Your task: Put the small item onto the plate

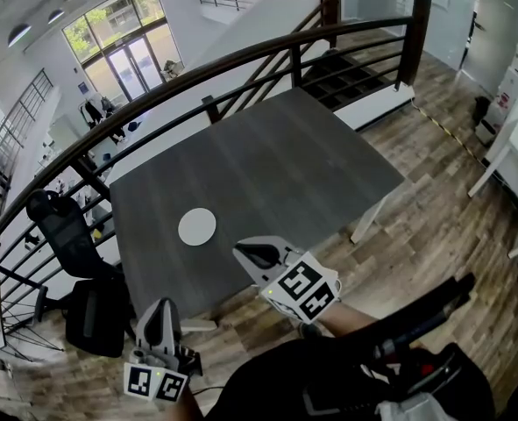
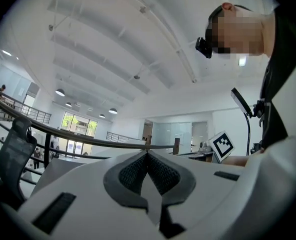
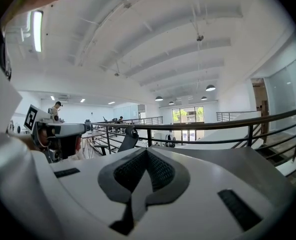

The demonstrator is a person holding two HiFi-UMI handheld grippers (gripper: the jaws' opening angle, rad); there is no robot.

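Note:
A small white round plate (image 1: 197, 226) lies on the dark grey table (image 1: 267, 156), near its front edge. No small item shows in any view. My right gripper (image 1: 257, 254) hovers over the table's front edge, just right of the plate, shut with nothing in it. My left gripper (image 1: 159, 316) is lower left, off the table's front corner, also shut and empty. In the left gripper view the jaws (image 2: 148, 156) meet tip to tip; the right gripper view shows the same closed jaws (image 3: 146, 154) pointing across the table top (image 3: 248, 164).
A black railing (image 1: 241, 60) runs behind the table, with a stairway beyond. A black office chair (image 1: 66, 226) stands at the table's left side. Wooden floor (image 1: 434, 226) lies to the right, with white furniture (image 1: 504, 147) at the far right.

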